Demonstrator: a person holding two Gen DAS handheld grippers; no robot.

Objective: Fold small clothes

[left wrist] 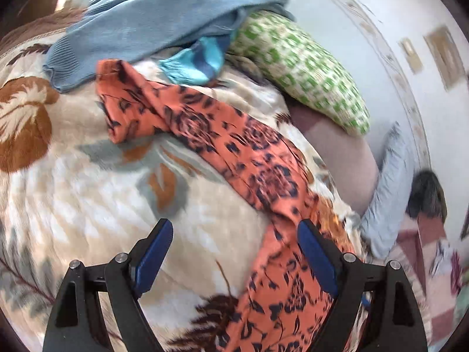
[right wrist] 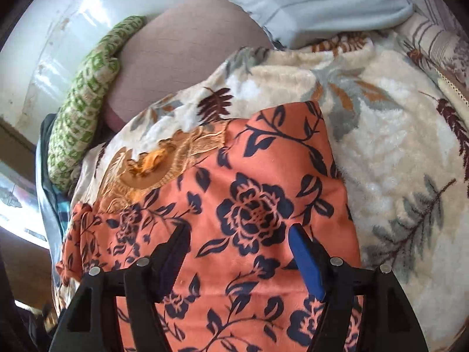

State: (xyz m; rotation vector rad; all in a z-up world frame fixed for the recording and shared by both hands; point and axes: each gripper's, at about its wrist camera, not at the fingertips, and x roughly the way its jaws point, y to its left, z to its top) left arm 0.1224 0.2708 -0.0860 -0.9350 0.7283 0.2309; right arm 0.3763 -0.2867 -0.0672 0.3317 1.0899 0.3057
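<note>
Through the left wrist camera we are looking down on a cream blanket [left wrist: 88,182] with brown and grey leaves, and we are taking it as our landmark. The orange floral garment [left wrist: 222,146] is lying across the blanket in a long crumpled band, one bunched end near the blanket's far side and the other end running down toward us. Our left gripper [left wrist: 234,246] is hovering over the blanket with its jaws standing wide apart; nothing is caught between them, though the garment's near end is passing under the right-hand finger [left wrist: 315,259]. At the blanket's far edge a blue knit sweater [left wrist: 152,26] is lying in a heap, with a turquoise cloth [left wrist: 195,63] tucked just beneath it. A green-and-white patterned cushion [left wrist: 299,70] is sitting beside the sweater, off the blanket's far right edge.

Through the right wrist camera we are seeing the same orange floral garment [right wrist: 249,199] spreading flat over the blanket [right wrist: 395,152], covering its near left part. Our right gripper [right wrist: 237,249] is poised just above the garment, its jaws parted and pressing on nothing. The green-and-white patterned cushion [right wrist: 85,111] is lying along the blanket's left edge, and a pale grey-blue fabric [right wrist: 316,3] is lying past the blanket's far edge.
</note>
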